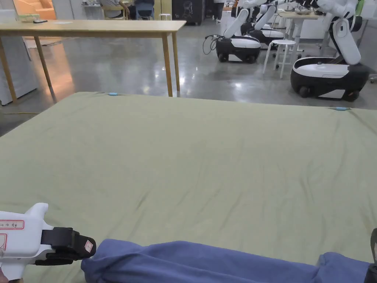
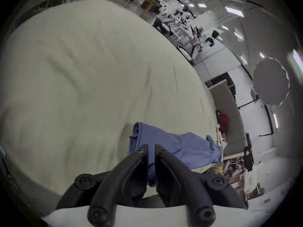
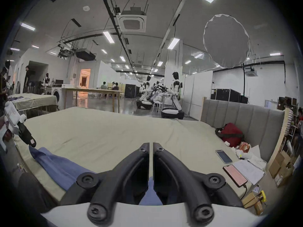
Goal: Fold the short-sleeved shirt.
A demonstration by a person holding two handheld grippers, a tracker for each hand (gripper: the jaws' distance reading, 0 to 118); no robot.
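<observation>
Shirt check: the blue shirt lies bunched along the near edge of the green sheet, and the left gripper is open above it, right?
Not quite. The left gripper is shut on the blue shirt: the left gripper view shows cloth pinched between its jaws. The rest holds: the shirt lies bunched along the near edge of the green sheet.

Illumination is even and bright, supplied by ceiling strip lights (image 3: 108, 36). Glare patches show on the polished floor (image 1: 191, 75) in the head view. Both gripper views are fisheye, bent at the edges with black vignetted corners. The left gripper view is smeared throughout; shadows are soft.
</observation>
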